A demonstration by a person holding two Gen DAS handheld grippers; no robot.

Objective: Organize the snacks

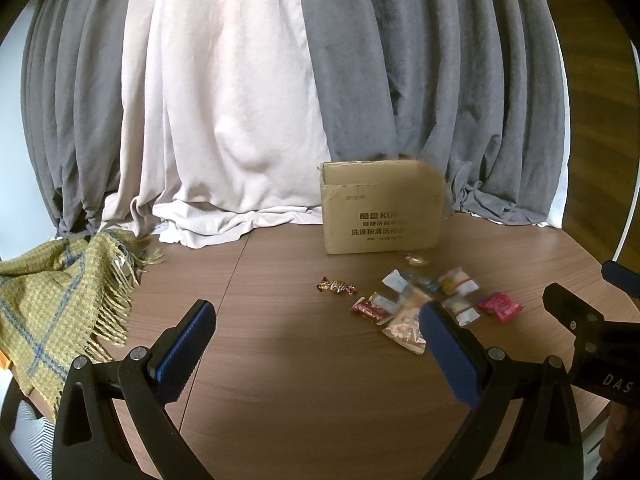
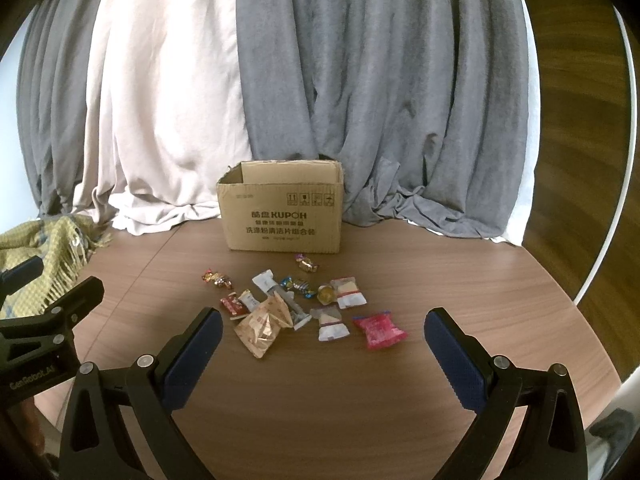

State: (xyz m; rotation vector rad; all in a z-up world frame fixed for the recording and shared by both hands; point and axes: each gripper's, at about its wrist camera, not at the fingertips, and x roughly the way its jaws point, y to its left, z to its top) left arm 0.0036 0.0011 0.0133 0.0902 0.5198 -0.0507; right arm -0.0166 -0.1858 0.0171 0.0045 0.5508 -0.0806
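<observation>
Several wrapped snacks lie scattered on the brown table in front of an open cardboard box, which also shows in the left wrist view. Among them are a pink packet, a tan packet, a red packet and a foil candy. My right gripper is open and empty, above the table just short of the pile. My left gripper is open and empty, to the left of the pile; the pink packet lies to its right.
A yellow plaid blanket with fringe lies on the table's left side. Grey and white curtains hang behind the box. The table's curved right edge borders dark wood floor.
</observation>
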